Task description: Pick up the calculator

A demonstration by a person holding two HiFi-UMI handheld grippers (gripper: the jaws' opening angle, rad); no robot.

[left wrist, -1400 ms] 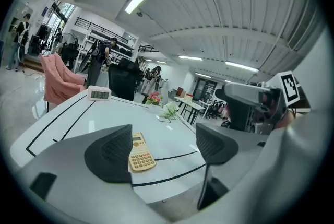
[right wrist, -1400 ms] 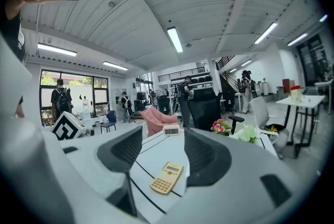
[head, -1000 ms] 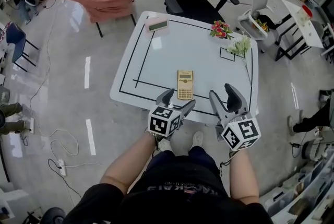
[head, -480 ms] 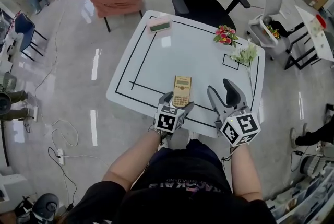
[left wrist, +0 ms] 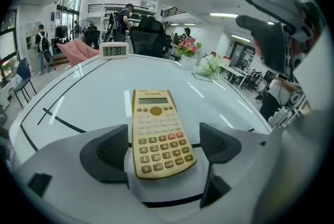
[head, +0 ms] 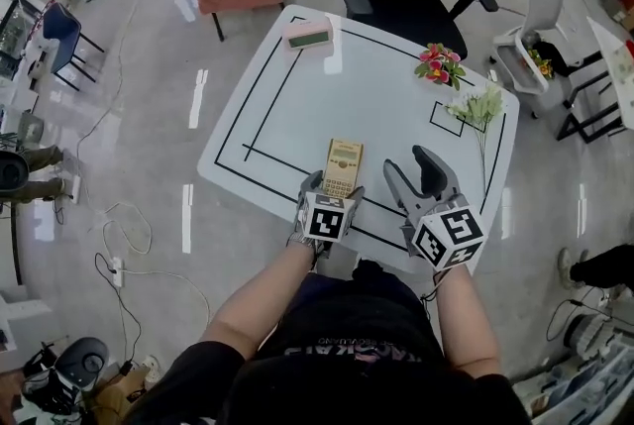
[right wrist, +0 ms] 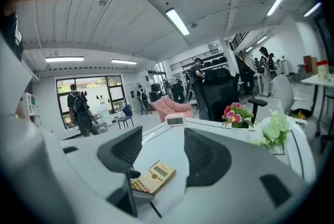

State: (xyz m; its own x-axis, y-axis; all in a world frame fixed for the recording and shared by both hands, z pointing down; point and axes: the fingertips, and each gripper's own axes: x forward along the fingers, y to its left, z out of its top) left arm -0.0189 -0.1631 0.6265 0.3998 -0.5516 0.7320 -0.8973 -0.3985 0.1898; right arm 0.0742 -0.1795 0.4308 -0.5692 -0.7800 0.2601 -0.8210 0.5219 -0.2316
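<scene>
We've got the L gripper (head: 334,187) low at the table's (head: 287,106) near edge, jaws wide & just been opening. The beige calculator (head: 343,163) lies flat between them; pads don't press it. It sits close to the near edge, across the black tape line (head: 267,159). R gripper (head: 409,165) hangs just beside it, toward the right edge, jaws wide too, nothing between them. Digital clock (head: 308,36) at the far left corner, pink flowers (head: 441,64) nr the far right corner.

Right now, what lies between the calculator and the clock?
Nothing: between the calculator and the clock the table is bare, as the head view shows.
</scene>
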